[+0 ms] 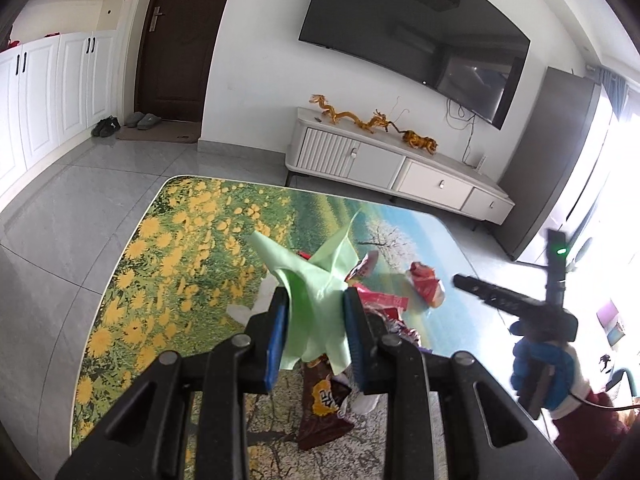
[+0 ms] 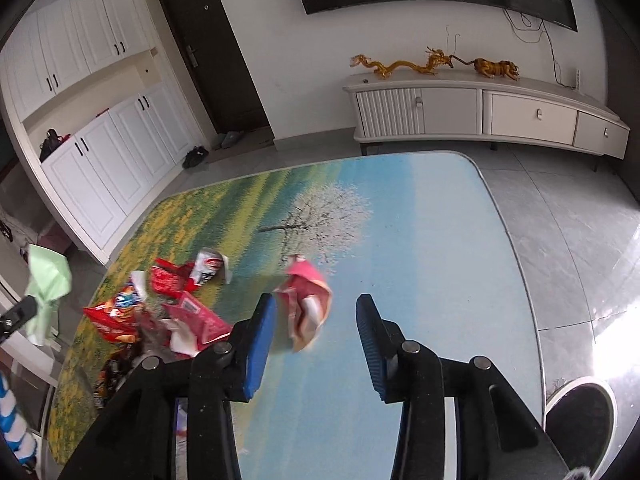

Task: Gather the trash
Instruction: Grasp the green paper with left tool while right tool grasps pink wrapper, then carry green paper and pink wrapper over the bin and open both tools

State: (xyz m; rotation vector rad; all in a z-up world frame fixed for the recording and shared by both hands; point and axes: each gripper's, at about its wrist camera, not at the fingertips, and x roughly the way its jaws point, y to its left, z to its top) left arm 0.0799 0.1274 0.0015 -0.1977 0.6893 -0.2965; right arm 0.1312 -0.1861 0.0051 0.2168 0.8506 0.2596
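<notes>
The left gripper (image 1: 316,312) pinches a limp green bag (image 1: 316,292); the right gripper (image 2: 316,316), spread, nears 1 light, crinkly pink wrapper (image 2: 306,300), probably best pinched mid-fold.

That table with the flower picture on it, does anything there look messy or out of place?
Yes. Crumpled snack wrappers lie scattered in a heap on the table, and one pink wrapper lies apart from it, in front of the open right gripper. The left gripper holds a light green bag above the mess.

One green bag (image 1: 316,300), two golden figurines (image 2: 404,65), roughly six snack wrappers (image 2: 306,300).
</notes>
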